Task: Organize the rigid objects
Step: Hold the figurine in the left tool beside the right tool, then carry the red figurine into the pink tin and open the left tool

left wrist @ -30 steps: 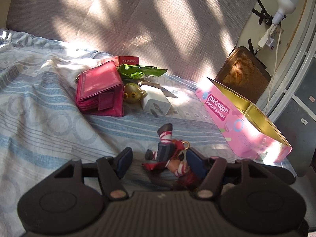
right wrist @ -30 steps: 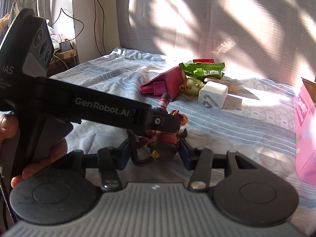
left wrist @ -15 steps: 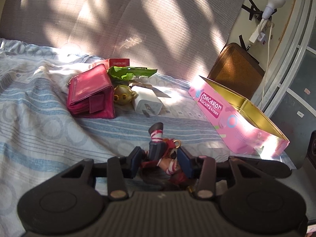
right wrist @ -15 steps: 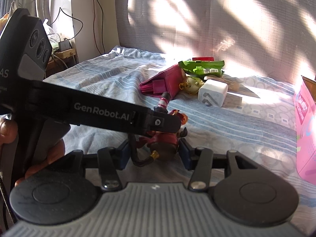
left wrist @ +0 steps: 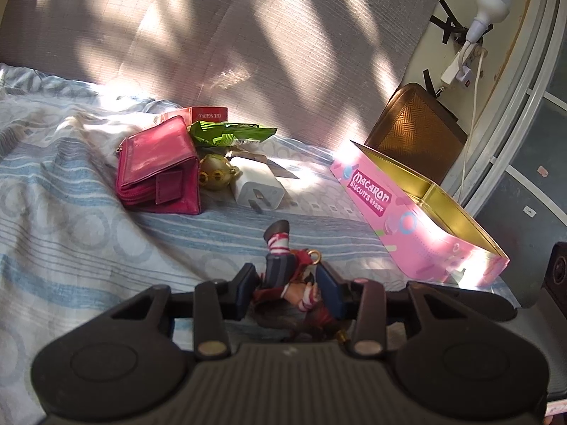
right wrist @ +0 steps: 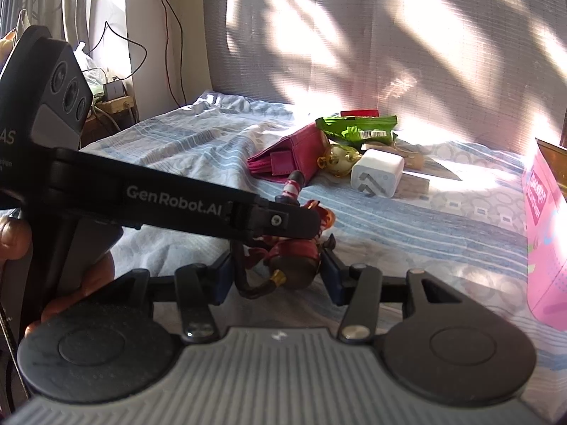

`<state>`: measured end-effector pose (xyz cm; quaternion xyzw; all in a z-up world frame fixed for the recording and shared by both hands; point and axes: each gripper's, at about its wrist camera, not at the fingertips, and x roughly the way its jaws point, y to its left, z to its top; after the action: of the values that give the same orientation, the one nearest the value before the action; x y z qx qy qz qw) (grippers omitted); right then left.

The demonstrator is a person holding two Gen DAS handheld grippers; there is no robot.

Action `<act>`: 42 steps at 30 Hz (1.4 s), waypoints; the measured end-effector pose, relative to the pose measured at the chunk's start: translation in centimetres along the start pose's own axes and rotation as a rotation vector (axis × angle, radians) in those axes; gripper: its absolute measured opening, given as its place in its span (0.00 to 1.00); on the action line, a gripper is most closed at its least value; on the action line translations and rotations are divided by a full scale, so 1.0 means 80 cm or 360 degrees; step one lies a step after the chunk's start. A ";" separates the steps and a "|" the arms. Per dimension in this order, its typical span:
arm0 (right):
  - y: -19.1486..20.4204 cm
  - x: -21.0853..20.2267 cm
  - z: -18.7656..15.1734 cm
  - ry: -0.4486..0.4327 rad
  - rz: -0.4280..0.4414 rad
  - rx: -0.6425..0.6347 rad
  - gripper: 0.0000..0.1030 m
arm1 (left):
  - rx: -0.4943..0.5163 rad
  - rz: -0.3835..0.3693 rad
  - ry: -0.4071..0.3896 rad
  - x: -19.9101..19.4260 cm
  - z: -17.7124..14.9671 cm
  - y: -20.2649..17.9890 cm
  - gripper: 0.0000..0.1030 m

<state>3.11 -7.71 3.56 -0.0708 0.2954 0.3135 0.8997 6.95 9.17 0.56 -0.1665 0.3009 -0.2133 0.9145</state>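
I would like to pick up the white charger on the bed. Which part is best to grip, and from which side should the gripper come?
Grip the white charger across its two flat side faces, probably from above. It lies flat on the bedsheet, its prongs toward the camera, so those smooth parallel sides suit two fingers. Come in from its open right side: the gold ball toy sits close on its left, beside the red wallet.

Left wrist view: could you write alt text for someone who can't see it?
A black two-finger left gripper is shut on a small red-and-navy toy figure lying on a blue striped bedsheet. Beyond lie a red wallet, a white charger and an open pink biscuit tin.
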 end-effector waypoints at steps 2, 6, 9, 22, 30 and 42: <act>0.000 -0.001 -0.001 -0.0005 -0.0001 0.0002 0.52 | -0.0002 -0.0004 0.0001 0.000 0.000 0.000 0.37; 0.000 -0.003 -0.001 -0.0013 0.0000 0.0007 0.52 | 0.0006 -0.0002 -0.0001 0.000 0.000 0.000 0.37; 0.000 -0.003 -0.001 -0.0013 -0.0001 0.0006 0.52 | 0.0005 -0.0002 0.0000 0.000 0.000 0.000 0.37; 0.000 -0.003 -0.001 -0.0015 -0.0001 0.0005 0.52 | 0.0003 -0.0005 -0.0001 0.000 0.000 0.001 0.36; 0.002 -0.012 0.000 -0.0071 -0.0044 -0.0014 0.51 | -0.0013 -0.0019 0.0006 -0.001 0.006 -0.009 0.35; -0.043 -0.083 0.004 -0.0325 -0.0331 -0.0034 0.50 | 0.0236 -0.0175 -0.0029 0.031 0.053 -0.119 0.35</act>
<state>1.17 -13.79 7.42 -0.0783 0.1899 0.2273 0.9519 8.66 0.55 6.72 -0.1165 0.2662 -0.2834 0.9139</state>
